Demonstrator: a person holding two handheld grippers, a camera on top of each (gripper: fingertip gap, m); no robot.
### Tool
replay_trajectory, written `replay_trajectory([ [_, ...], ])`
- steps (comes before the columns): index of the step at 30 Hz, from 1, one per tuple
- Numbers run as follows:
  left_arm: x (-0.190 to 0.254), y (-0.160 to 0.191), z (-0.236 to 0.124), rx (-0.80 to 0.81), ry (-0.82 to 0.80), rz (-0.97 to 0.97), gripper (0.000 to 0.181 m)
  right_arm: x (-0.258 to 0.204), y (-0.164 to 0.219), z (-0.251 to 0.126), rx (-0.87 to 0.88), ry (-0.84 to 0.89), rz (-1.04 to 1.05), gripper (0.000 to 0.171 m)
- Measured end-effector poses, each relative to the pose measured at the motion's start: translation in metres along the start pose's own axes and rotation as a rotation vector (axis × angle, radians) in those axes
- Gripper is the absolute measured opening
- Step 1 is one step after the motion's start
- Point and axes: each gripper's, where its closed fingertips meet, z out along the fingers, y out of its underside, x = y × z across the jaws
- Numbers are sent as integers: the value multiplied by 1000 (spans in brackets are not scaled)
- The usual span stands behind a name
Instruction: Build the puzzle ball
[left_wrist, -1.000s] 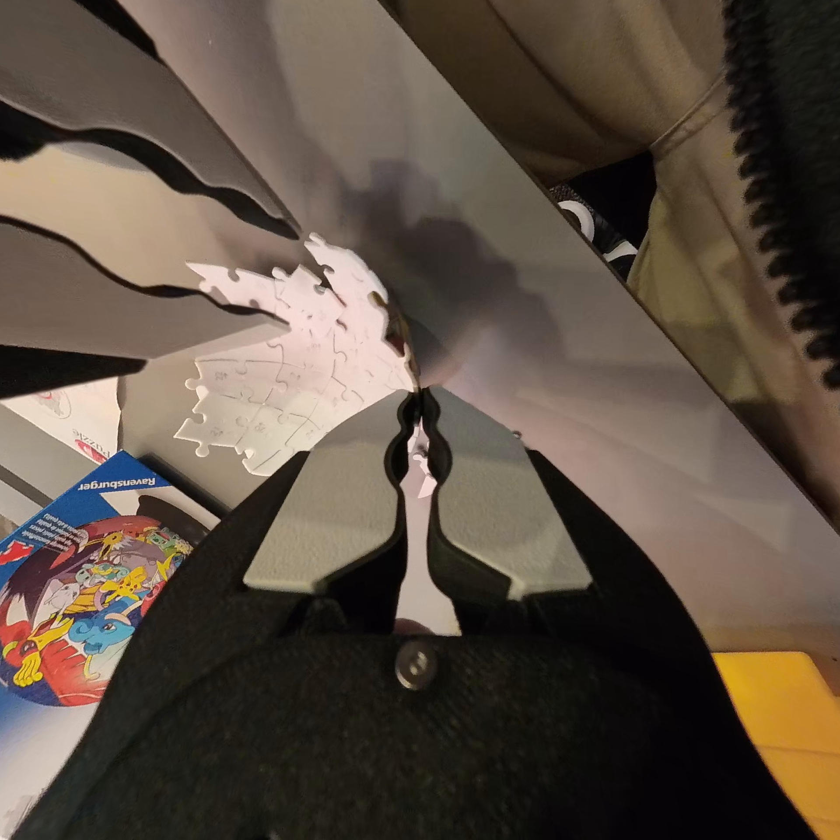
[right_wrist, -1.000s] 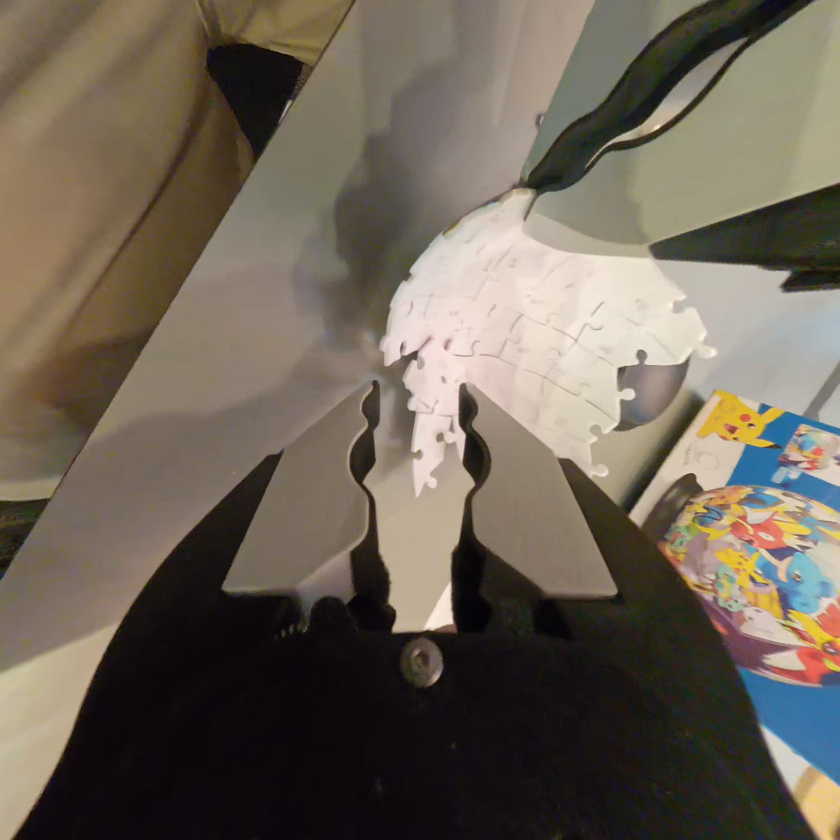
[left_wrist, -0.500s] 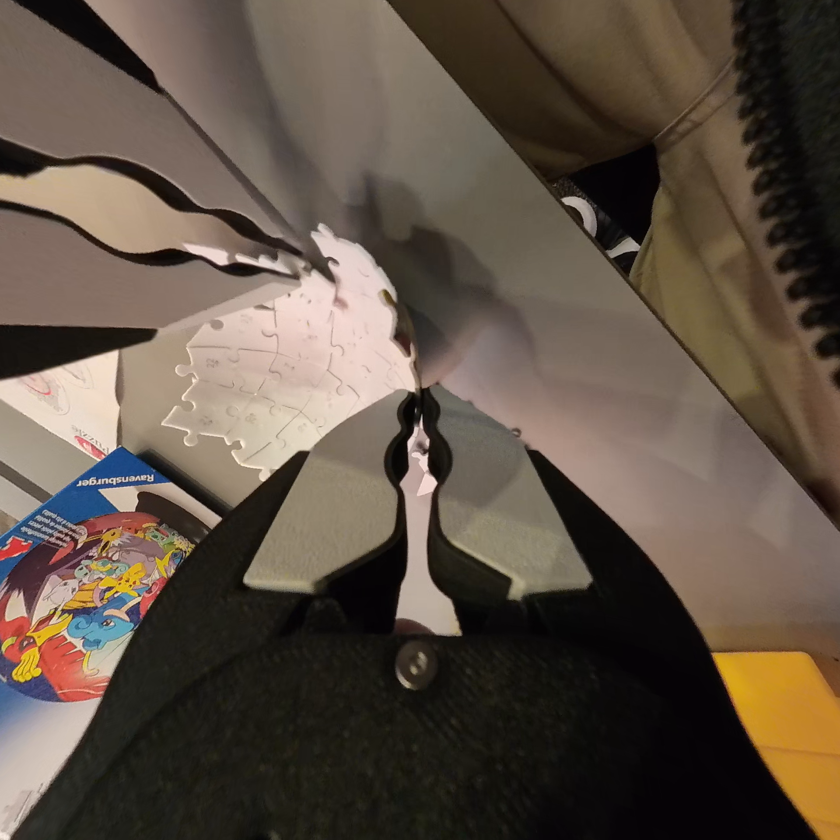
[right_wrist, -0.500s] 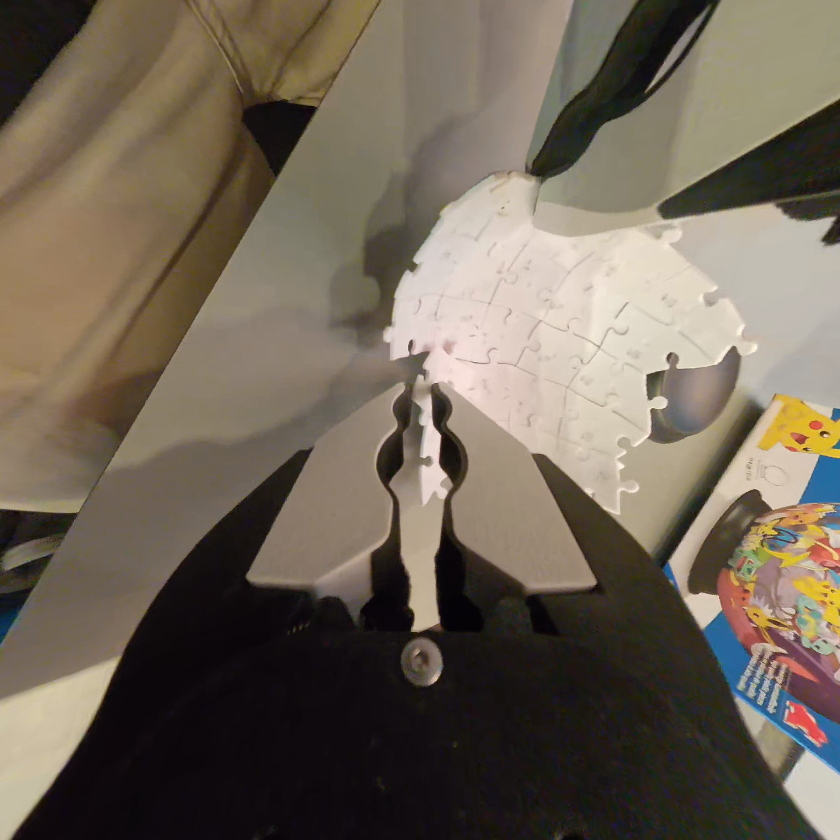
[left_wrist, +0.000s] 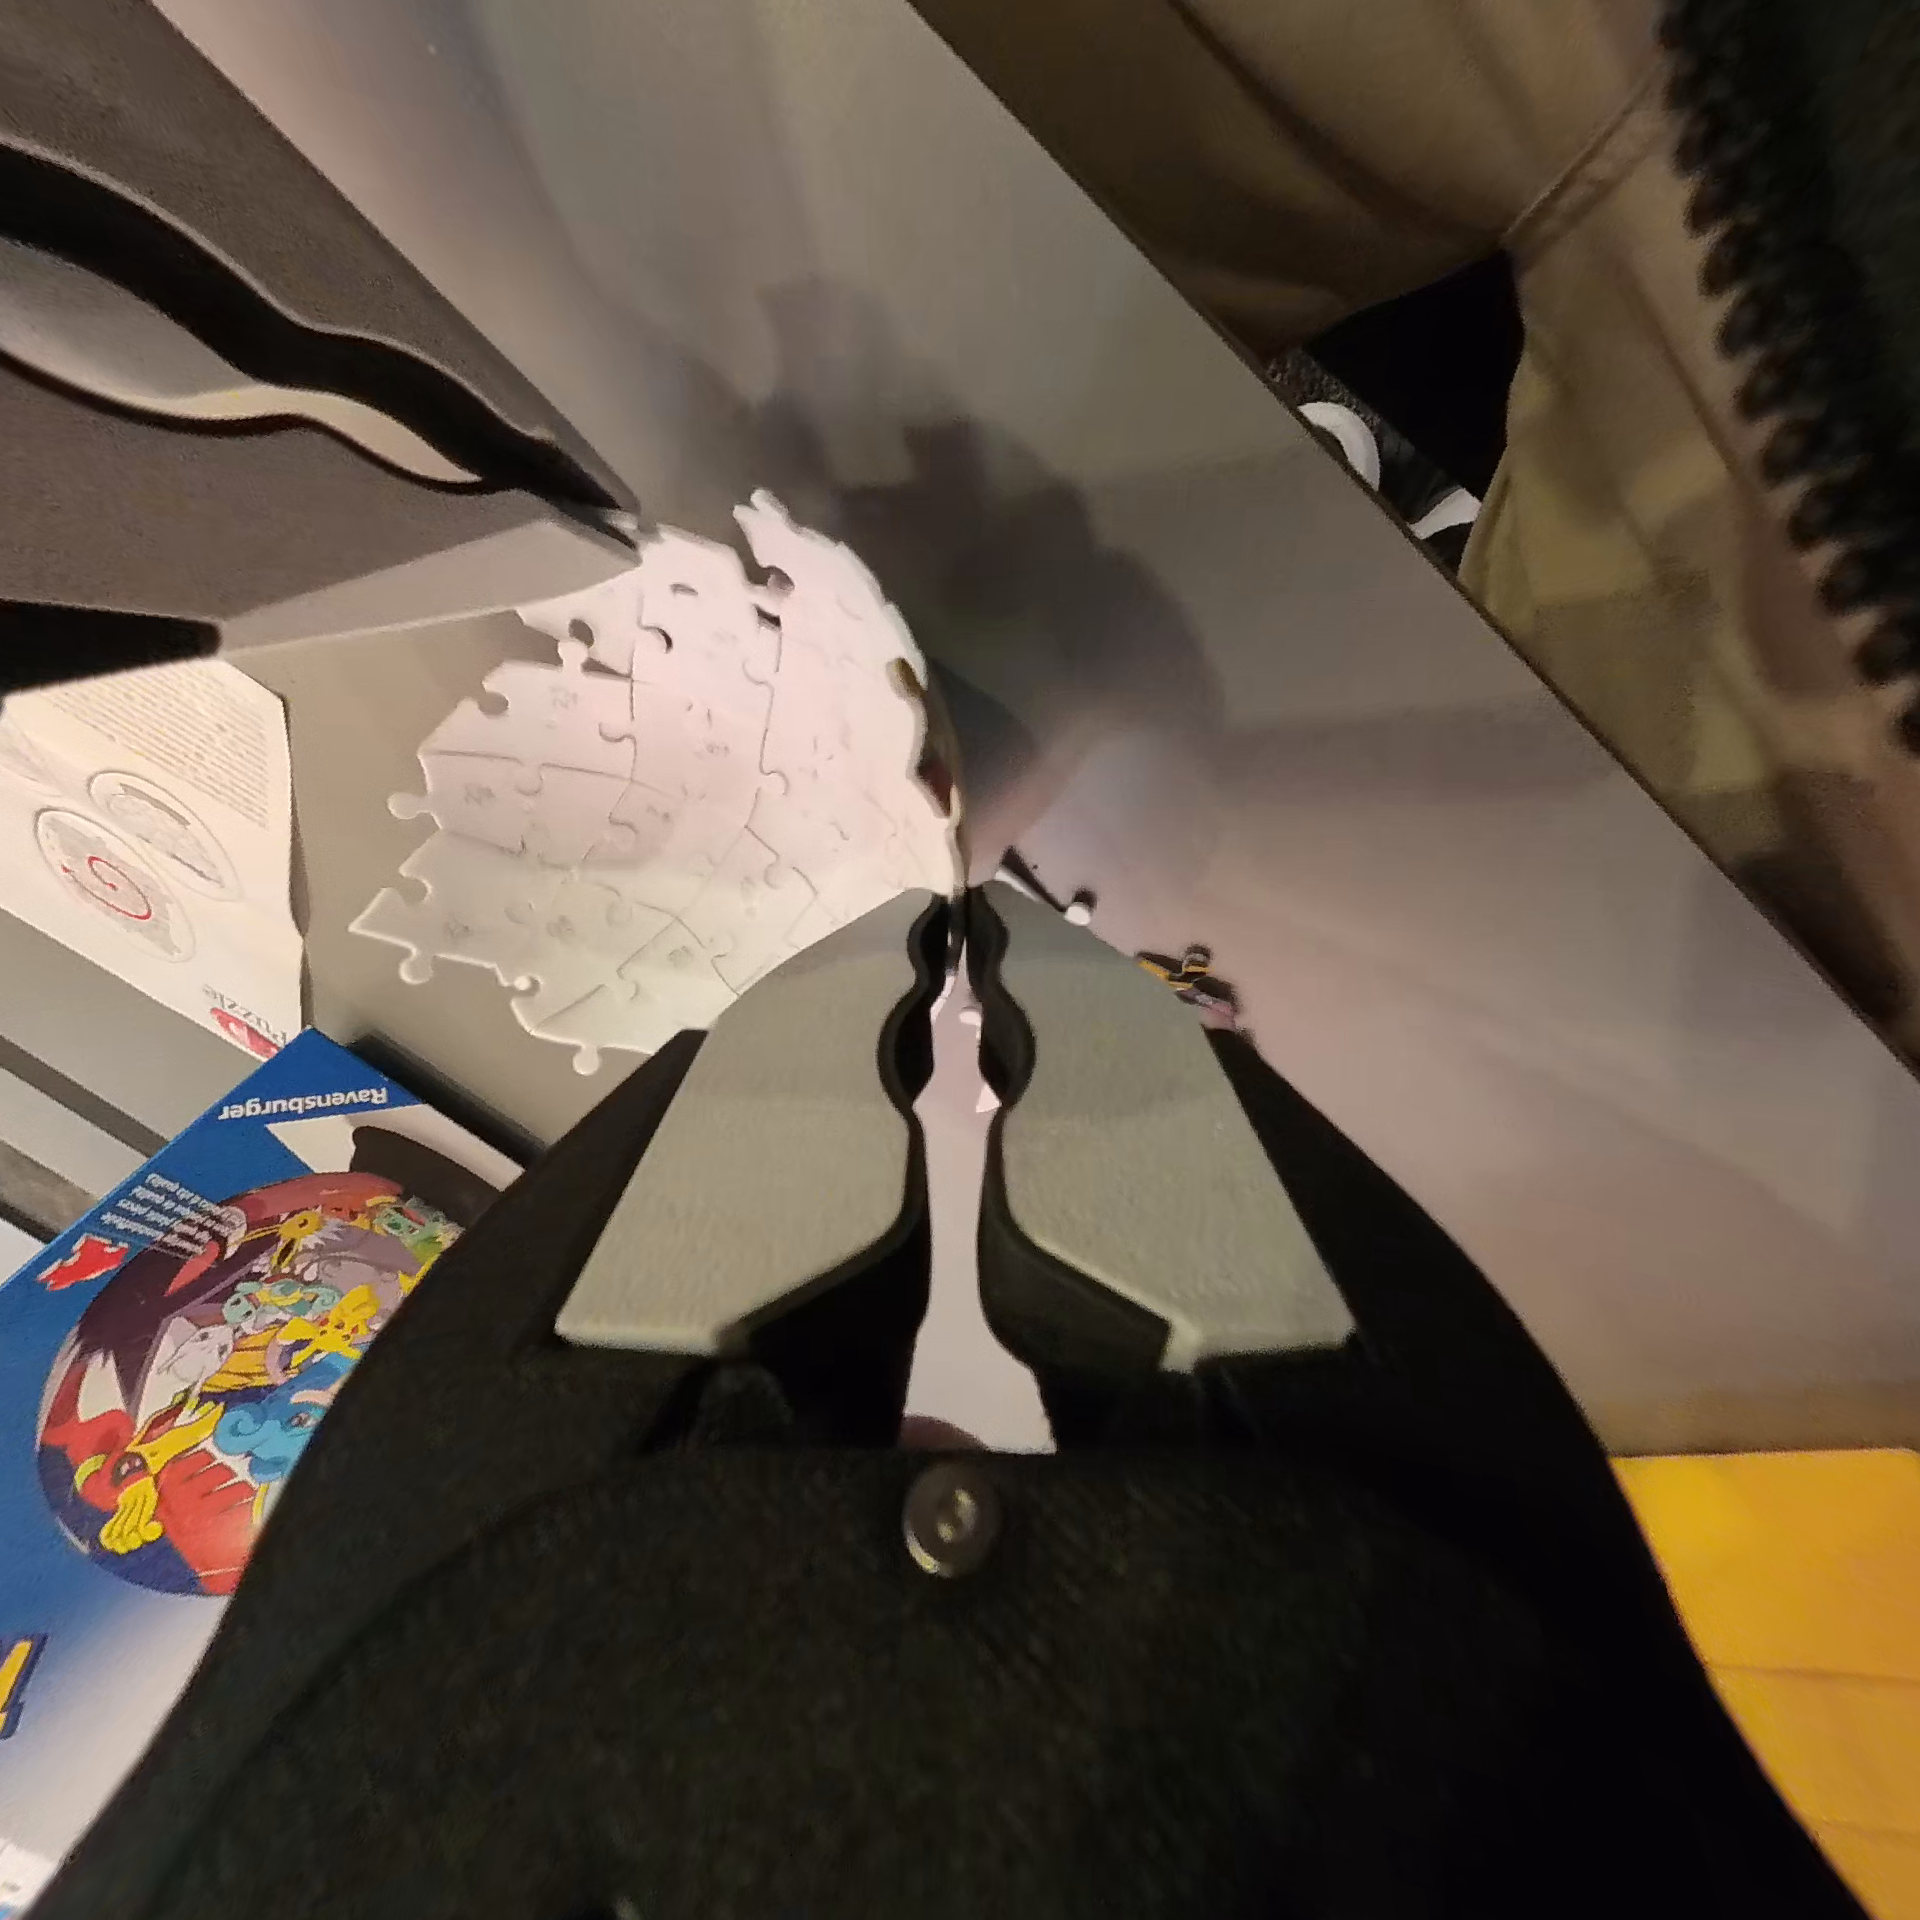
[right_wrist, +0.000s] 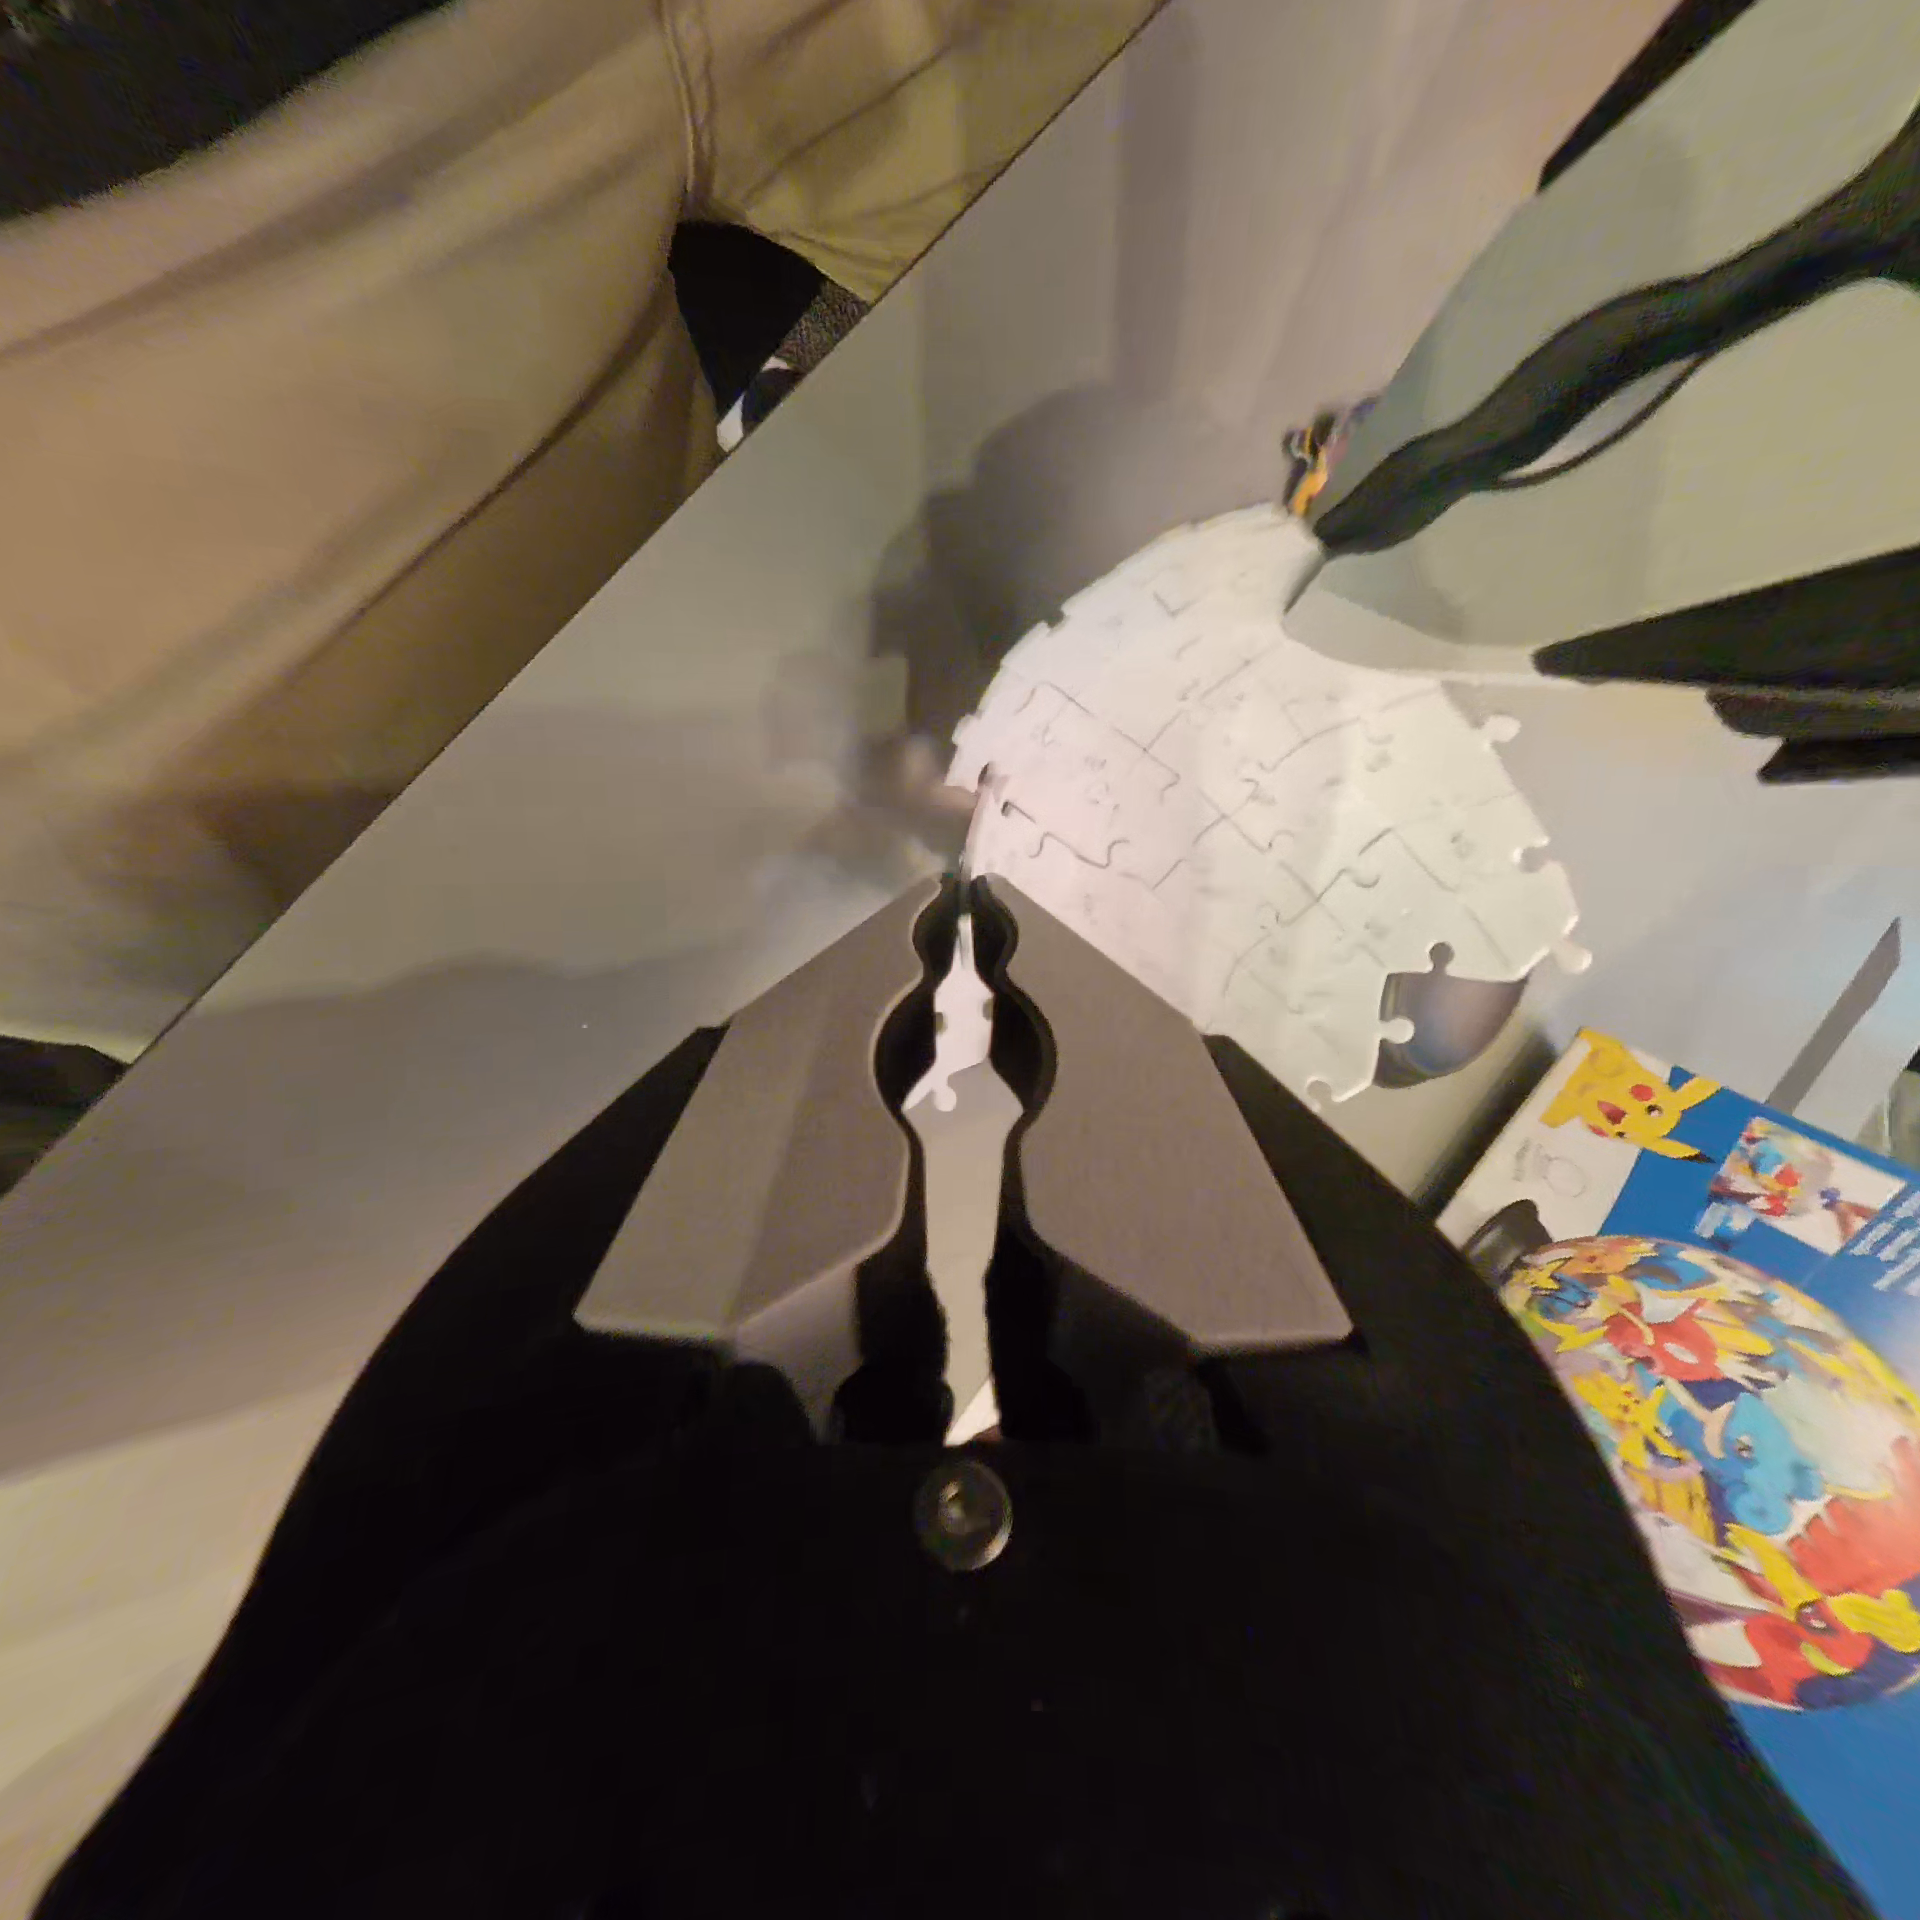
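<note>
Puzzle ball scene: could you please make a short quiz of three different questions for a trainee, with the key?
1. True or false: the shell shows its white inner side to both wrist views.
2. Which gripper is shut on the shell's edge? A. only the left gripper B. only the right gripper C. both
3. Fill in: the blue box lies on the ____ beside the shell.

Key
1. True; the printed side shows only as slivers at the rim.
2. C; each wrist view shows its own fingers closed on the rim, with the other gripper pinching farther off.
3. table.
</note>
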Motion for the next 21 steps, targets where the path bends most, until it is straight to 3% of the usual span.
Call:
replay_trajectory([
  [1, -1, 0, 0, -1, -1, 4, 3, 1, -1, 0, -2, 2, -12, 0],
  [21, -5, 8, -1, -38, -8, 108, 4, -2, 1, 10, -18, 7, -151, 2],
])
